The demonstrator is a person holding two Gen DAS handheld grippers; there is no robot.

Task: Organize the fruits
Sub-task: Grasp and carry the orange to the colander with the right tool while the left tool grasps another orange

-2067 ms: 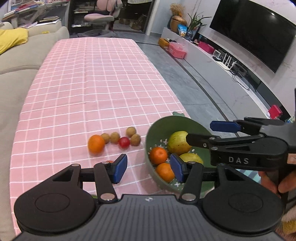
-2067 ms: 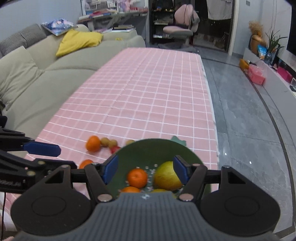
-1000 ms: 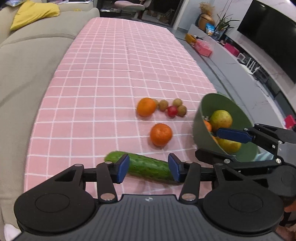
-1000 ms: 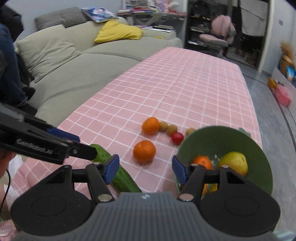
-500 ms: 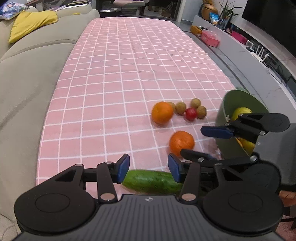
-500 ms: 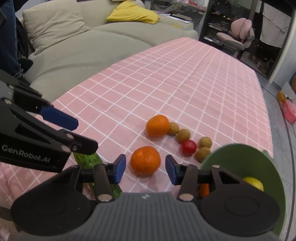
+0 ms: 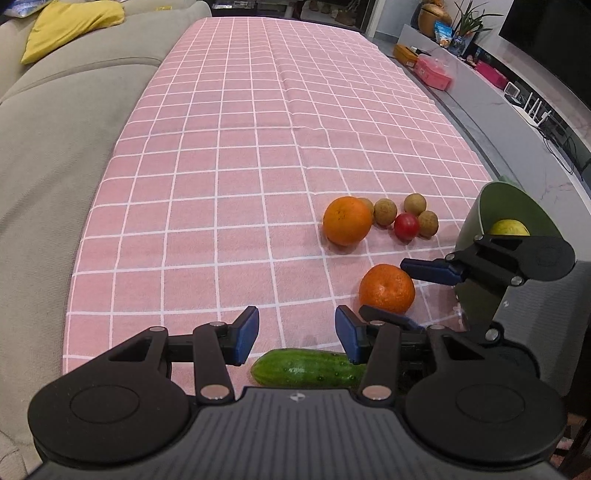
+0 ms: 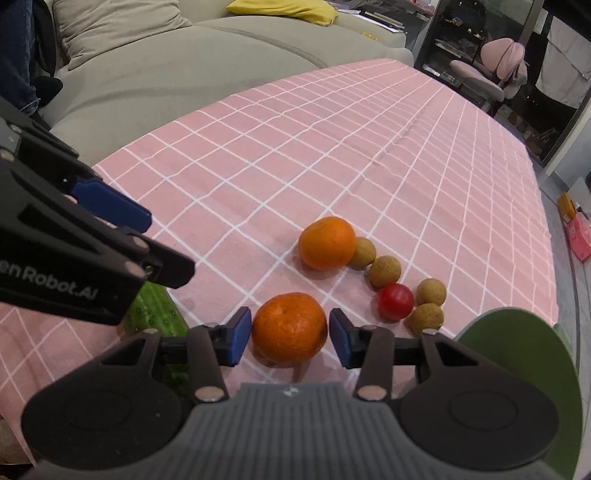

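A near orange point(image 8: 290, 326) point(image 7: 386, 287) lies on the pink checked cloth, between the open jaws of my right gripper point(image 8: 290, 338) point(image 7: 410, 295); the pads are close to its sides, contact unclear. A second orange point(image 8: 327, 243) point(image 7: 347, 220), a red fruit point(image 8: 395, 301) point(image 7: 406, 226) and several small brown fruits point(image 8: 385, 271) lie just beyond. The green bowl point(image 8: 517, 354) point(image 7: 476, 229) at the right holds a yellow-green fruit point(image 7: 509, 227). My left gripper point(image 7: 295, 334) point(image 8: 122, 236) is open and empty above a cucumber point(image 7: 306, 368) point(image 8: 155, 310).
A grey sofa point(image 7: 55, 110) runs along the table's left side with a yellow cushion point(image 7: 70, 22). The table's right edge drops to a grey floor point(image 7: 498, 122). A pink chair point(image 8: 491, 70) stands beyond the far end.
My right gripper has come down and forward so its jaws now straddle the near orange. My left gripper has drawn slightly back over the cucumber. The fruits have not moved.
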